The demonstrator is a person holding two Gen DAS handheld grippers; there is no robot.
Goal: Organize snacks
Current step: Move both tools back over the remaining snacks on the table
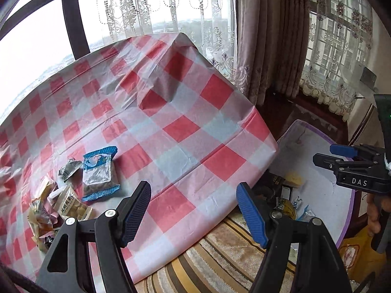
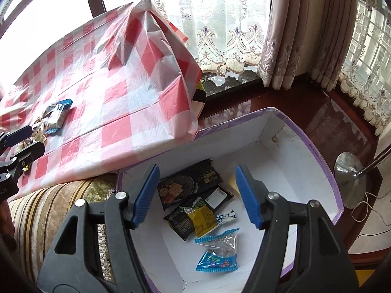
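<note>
Nearest to the left wrist camera stand the fingers of the left gripper (image 1: 193, 213), apart, with nothing between them. Beyond the left finger and to its left, on the checked cloth of the desk (image 1: 171, 112), lies the heap of snacks (image 1: 61, 202) not yet sorted. Its most reachable piece is the blue-edged packet (image 1: 100, 173), which lies just above the tip of the left finger with its long axis nearly along the direction the fingers point. To the right of the right finger, below the desk edge, the white box (image 1: 325, 185) stands on the floor.

In the right wrist view the right gripper (image 2: 195, 195) hangs over this box, its fingers apart and empty. Between them and below lie the dark packets (image 2: 188, 183), a yellow packet (image 2: 201, 217) and two blue packets (image 2: 217, 251), already inside the box.

I judge the left hand is much nearer to the heap, so the next pick belongs to it: it must go leftward and forward, and close across the packet's short side.
</note>
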